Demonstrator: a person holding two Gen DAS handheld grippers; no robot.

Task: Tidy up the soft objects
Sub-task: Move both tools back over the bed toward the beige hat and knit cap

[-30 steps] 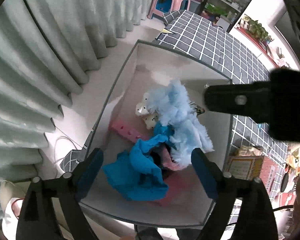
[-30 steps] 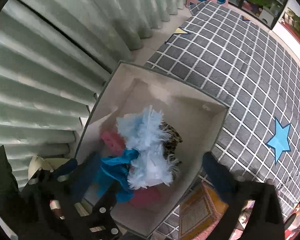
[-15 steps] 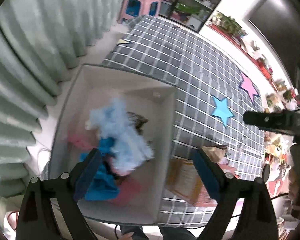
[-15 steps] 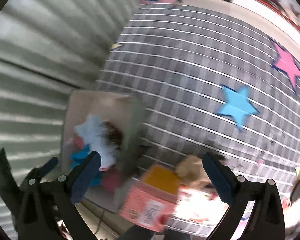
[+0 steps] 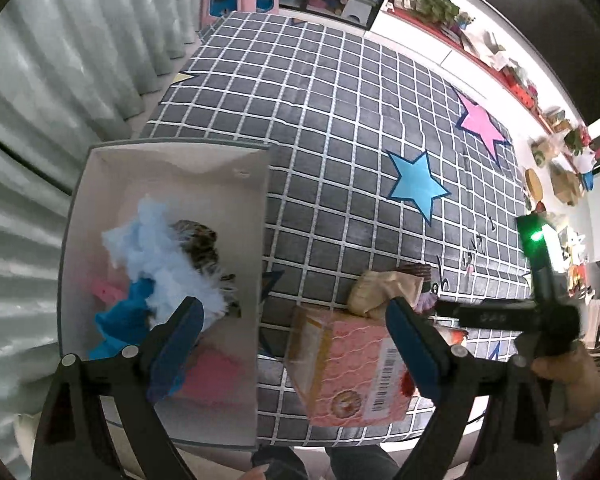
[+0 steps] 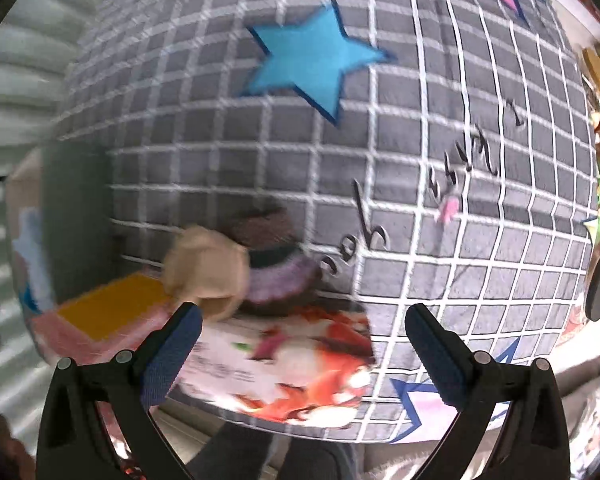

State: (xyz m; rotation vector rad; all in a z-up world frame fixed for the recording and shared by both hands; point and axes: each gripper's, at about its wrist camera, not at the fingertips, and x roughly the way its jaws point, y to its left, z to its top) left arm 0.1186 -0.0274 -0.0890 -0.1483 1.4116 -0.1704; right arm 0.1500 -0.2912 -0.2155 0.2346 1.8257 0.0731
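Left wrist view, 9 o'clock: the white storage box holds the soft pile — pale blue fluffy piece, bright blue cloth, leopard-print piece, pink items underneath. Your left gripper hangs above, fingers wide apart, nothing between them. At 6 o'clock, a pink carton on the grey checked mat, a beige soft item touching its far edge.

Right wrist view, blurred: your right gripper is spread open and empty — beige item and brown-and-purple soft things at 7 o'clock, just beyond its left fingertip.
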